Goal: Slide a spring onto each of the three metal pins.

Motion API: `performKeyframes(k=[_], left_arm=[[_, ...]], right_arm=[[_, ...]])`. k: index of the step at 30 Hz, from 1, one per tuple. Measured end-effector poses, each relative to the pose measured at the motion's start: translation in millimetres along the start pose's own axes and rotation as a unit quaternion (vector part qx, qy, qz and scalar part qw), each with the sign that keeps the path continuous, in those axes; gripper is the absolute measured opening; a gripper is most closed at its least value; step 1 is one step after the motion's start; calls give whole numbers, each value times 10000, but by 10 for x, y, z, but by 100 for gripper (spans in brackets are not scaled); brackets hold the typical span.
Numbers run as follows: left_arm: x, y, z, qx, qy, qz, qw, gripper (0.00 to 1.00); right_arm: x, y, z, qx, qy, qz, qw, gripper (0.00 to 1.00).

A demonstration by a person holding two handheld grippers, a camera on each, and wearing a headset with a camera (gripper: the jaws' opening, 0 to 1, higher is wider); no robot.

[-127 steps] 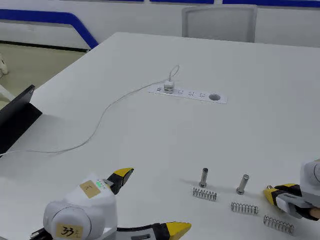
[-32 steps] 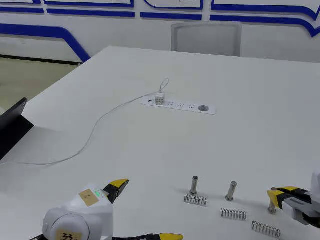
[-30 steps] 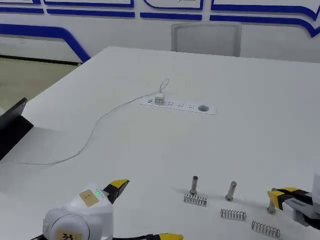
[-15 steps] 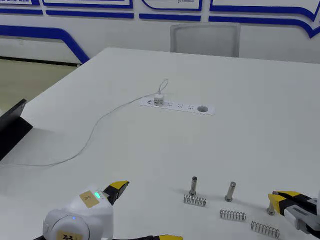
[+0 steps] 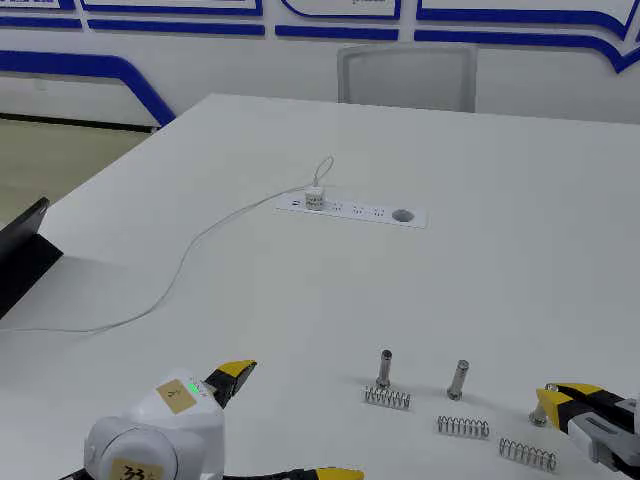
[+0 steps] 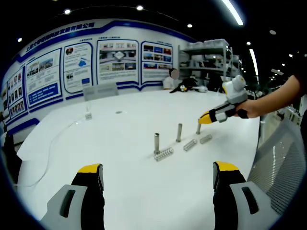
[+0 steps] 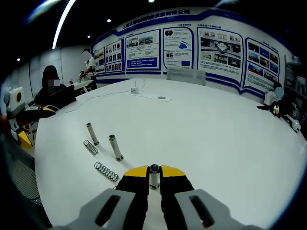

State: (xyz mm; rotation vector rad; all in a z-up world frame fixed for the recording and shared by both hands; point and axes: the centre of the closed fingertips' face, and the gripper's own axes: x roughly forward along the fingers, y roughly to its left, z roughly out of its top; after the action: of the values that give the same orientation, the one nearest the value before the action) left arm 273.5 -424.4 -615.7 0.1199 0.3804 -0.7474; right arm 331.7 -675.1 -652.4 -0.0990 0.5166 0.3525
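**A:** Where does everything sit, starting from the left?

**B:** At the lower left of the head view, the left gripper (image 5: 285, 425) hovers over the table (image 5: 300, 290) with its jaws spread wide, holding nothing. Right of centre, near the bottom, the left pin (image 5: 384, 366) and the middle pin (image 5: 459, 379) stand upright. The left spring (image 5: 386, 398) and the middle spring (image 5: 463, 426) each lie just in front of their pin. The right spring (image 5: 527, 455) lies further right. At the lower right edge, the right gripper (image 5: 560, 400) is clenched on the right pin (image 5: 540, 412).

**A:** How will a spring handle?

**B:** It looks like light, thin wire, so I'd expect it to roll, and to squash or ping away if squeezed hard. I'd pinch it gently across the coils near one end, leaving the other end open for the pin's top.
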Motion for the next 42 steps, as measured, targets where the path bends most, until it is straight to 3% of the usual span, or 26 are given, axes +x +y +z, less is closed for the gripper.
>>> performKeyframes(k=[17,28,36,42], left_arm=[[2,-32,10,2,-16,-77,10000,97],[15,-38,-22,-7,44,-100,9999,97],[22,-56,-32,19,71,-137,9999,97],[24,-51,-54,16,118,-126,9998,97]], right_arm=[[-118,-18,-74,183,42,68,9998,18],[-200,42,-334,378,268,472,9978,24],[-178,217,-399,36,339,929,9951,26],[-89,331,-503,-549,539,1339,9880,27]])
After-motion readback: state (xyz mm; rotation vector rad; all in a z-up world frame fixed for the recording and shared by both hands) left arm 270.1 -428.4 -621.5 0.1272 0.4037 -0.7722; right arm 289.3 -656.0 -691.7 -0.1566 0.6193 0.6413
